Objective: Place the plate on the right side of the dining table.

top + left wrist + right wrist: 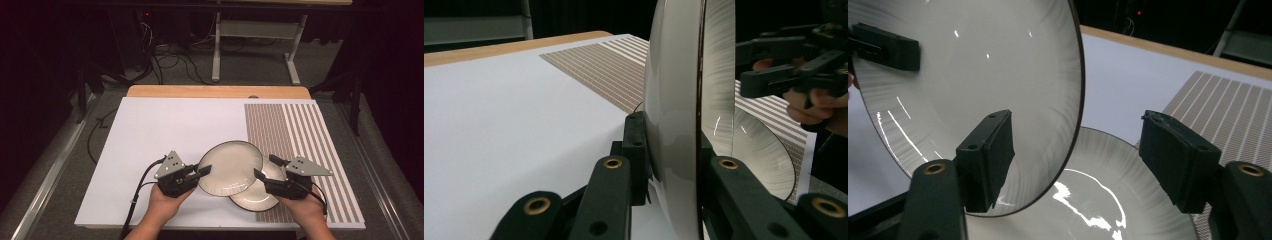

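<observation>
Two plates near the bench's (pixel 150 130) front edge: the left gripper (pixel 200 171) fingers pinch the upper plate's (pixel 230 167) rim, holding it tilted over the lower plate (pixel 260 197). The right gripper (pixel 265 169) fingers stand wide apart, holding nothing, beside both rims. Open bench lies behind.

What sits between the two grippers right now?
The raised plate, clamped at its rim by the left gripper, fills the stretch to the open right gripper in the high view. A second plate lies flat beneath it.
</observation>
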### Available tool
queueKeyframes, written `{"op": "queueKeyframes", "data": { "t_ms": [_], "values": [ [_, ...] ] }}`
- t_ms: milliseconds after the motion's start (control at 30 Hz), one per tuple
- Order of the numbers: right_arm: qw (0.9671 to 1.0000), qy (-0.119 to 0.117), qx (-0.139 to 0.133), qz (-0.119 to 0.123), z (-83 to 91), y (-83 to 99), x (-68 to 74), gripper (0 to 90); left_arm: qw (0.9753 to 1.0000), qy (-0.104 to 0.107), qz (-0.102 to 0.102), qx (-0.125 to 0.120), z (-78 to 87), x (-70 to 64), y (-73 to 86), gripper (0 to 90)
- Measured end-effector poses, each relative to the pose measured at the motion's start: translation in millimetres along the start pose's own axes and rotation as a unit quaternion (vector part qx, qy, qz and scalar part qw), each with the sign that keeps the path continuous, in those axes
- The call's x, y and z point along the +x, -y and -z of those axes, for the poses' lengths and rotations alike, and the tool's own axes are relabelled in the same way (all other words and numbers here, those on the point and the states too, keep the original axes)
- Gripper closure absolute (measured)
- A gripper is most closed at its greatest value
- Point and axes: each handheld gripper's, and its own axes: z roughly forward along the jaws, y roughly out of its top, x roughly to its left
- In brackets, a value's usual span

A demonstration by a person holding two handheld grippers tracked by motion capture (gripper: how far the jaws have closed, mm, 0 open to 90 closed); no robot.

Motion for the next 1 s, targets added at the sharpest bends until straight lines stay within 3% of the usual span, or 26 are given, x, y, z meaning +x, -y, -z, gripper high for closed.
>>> {"op": "queueKeyframes", "data": {
  "t_ms": [167, 300, 467, 533, 633, 767, 933, 1000],
  "values": [
    [0.9992, -0.027, 0.005, -0.027, -14.9, -1.4, -1.6, 48.9, 1.0000, 0.002, -0.001, 0.000, 0.1, 0.7, 0.3, 78.0],
    [0.9977, -0.046, 0.010, -0.050, -21.1, -2.0, -4.7, 56.7, 1.0000, 0.002, -0.002, -0.001, 0.1, 1.0, 0.6, 77.9],
    [0.9960, -0.064, 0.021, -0.059, -25.8, -1.5, -5.2, 70.9, 1.0000, 0.001, 0.010, -0.001, -0.6, 1.7, 1.1, 77.8],
    [0.9960, -0.063, 0.023, -0.059, -25.9, -2.0, -4.4, 72.5, 0.9996, 0.003, 0.027, -0.002, -1.2, 3.8, 2.6, 78.2],
    [0.9935, -0.078, 0.023, -0.079, -24.4, -2.5, -8.4, 76.4, 0.9992, -0.001, 0.039, -0.002, -1.4, 3.5, 2.6, 78.3],
    [0.9951, -0.073, 0.020, -0.064, -17.7, -4.4, -6.0, 78.8, 0.9980, -0.004, 0.062, -0.009, -0.9, 1.7, 3.0, 78.5],
    [0.9957, -0.066, 0.018, -0.062, -7.7, -7.2, -5.9, 79.7, 0.9977, -0.007, 0.066, -0.018, -2.9, -6.6, -0.5, 78.3],
    [0.9960, -0.064, 0.011, -0.061, -1.5, -9.3, -7.6, 80.1, 0.9983, -0.012, 0.052, -0.023, -4.9, -10.7, -6.0, 77.9]
  ]
}}
